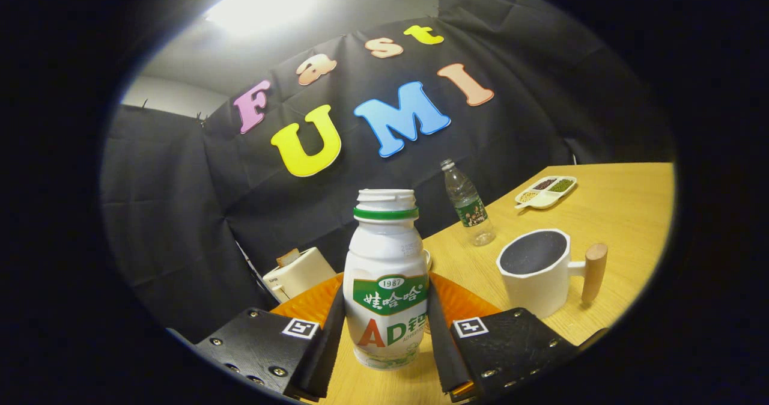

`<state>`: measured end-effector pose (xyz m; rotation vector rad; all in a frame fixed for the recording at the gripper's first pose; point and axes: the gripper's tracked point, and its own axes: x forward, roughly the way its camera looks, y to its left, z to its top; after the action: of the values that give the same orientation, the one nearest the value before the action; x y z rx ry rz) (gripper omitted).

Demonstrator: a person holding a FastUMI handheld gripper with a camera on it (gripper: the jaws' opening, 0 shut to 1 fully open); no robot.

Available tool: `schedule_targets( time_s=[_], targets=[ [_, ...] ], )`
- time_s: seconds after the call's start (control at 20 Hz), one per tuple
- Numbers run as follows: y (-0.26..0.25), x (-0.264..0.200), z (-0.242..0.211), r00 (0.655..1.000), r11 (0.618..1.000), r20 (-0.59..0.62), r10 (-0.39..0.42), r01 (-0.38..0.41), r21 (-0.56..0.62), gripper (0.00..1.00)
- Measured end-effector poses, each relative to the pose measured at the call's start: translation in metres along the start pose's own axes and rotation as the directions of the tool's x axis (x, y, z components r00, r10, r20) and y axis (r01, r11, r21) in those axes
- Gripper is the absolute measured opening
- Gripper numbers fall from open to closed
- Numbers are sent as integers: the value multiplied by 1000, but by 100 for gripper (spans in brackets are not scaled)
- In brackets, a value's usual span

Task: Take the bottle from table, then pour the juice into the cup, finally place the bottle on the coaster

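My jaws (386,339) are clamped on the white juice bottle (386,273), one finger pressed against each side of its lower body; the bottle stands upright between them, cap off, a green ring under its open neck, its base touching or just above the wooden worktop (625,213), I cannot tell which; behind the bottle, at 12 o'clock from my fingertips, lies the orange coaster (462,303), showing on both sides of the bottle; the white cup (534,273) with a wooden handle stands at 2 o'clock, near the bottle, upright and apart from it; beyond the cup, at 1 o'clock, a clear plastic water bottle (468,204) stands upright; farther off, a divided snack dish (545,191) rests on the worktop; at 10 o'clock a cream box-shaped item (298,273) sits by the worktop's edge.
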<state>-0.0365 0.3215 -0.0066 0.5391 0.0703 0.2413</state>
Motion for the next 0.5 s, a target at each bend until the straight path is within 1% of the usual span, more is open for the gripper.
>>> schedule_targets(
  time_s=[0.15, 0.25, 0.5],
  targets=[
    [-4, -1, 3, 1000, 996, 17, 16, -17, 93, 66],
    [-7, -1, 4, 1000, 991, 24, 16, -19, 129, 66],
    [-8, 5, 2, 1000, 993, 7, 8, -8, 116, 66]
  ],
)
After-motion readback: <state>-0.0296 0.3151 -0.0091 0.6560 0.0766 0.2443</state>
